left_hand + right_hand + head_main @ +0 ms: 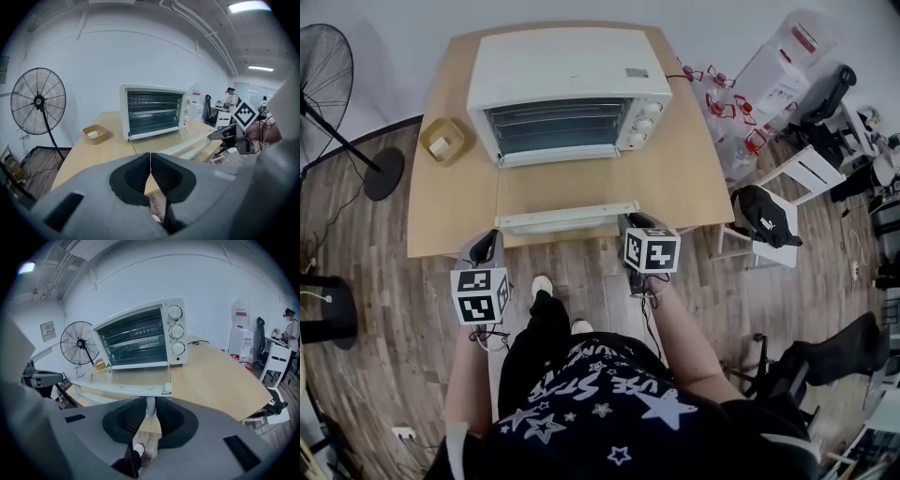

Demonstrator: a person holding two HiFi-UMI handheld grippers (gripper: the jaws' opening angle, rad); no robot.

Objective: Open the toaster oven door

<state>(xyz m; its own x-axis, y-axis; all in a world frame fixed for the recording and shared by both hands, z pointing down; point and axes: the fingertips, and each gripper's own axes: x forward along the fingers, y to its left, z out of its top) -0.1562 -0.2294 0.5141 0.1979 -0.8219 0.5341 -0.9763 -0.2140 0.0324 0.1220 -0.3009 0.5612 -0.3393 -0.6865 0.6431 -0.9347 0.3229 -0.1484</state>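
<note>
Head view is showing the left gripper (485, 246) hanging clenched on nothing, just short of the table (694, 183), its jaws meeting flat in its own view. Ahead of it and to its right, the door (565, 192) is lying folded down almost level in front of the toaster oven (567, 66). The right gripper (637, 225) is grasping the handle (567, 217) at its right end, the white bar sitting between the pads. Bearing down harder is likely risking strained hinges or tipping the oven forward. A slipping grip could be letting the door swing back up.
</note>
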